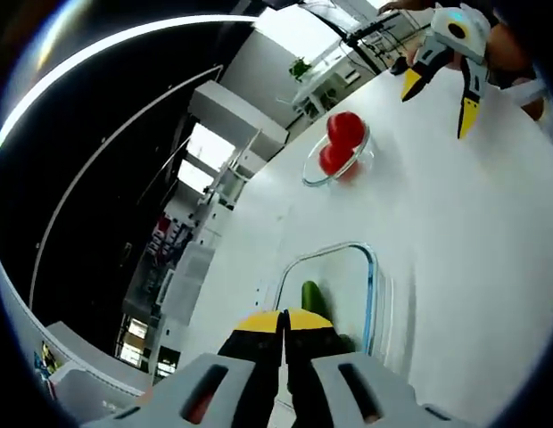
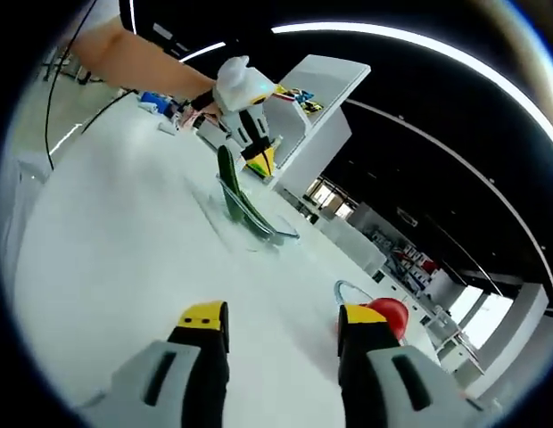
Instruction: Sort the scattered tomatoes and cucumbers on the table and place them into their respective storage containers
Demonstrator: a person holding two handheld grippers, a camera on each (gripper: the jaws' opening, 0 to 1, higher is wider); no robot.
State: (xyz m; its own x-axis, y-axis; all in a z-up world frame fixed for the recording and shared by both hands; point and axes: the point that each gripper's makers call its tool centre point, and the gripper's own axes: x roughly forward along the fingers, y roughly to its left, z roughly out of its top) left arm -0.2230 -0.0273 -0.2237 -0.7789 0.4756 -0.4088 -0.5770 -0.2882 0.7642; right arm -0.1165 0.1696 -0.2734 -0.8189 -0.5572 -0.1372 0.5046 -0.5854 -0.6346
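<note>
Legible text, labels, brands, numbers, signs: none. Far background shelving and coloured items behind the white table point(image 1: 455, 223) are too small and blurred to read.

Two red round tomatoes point(image 1: 339, 143) sit in a round clear glass bowl point(image 1: 310, 175); a dark green cucumber point(image 1: 312, 299) lies in a rectangular clear glass container point(image 1: 373, 285) nearby.
</note>
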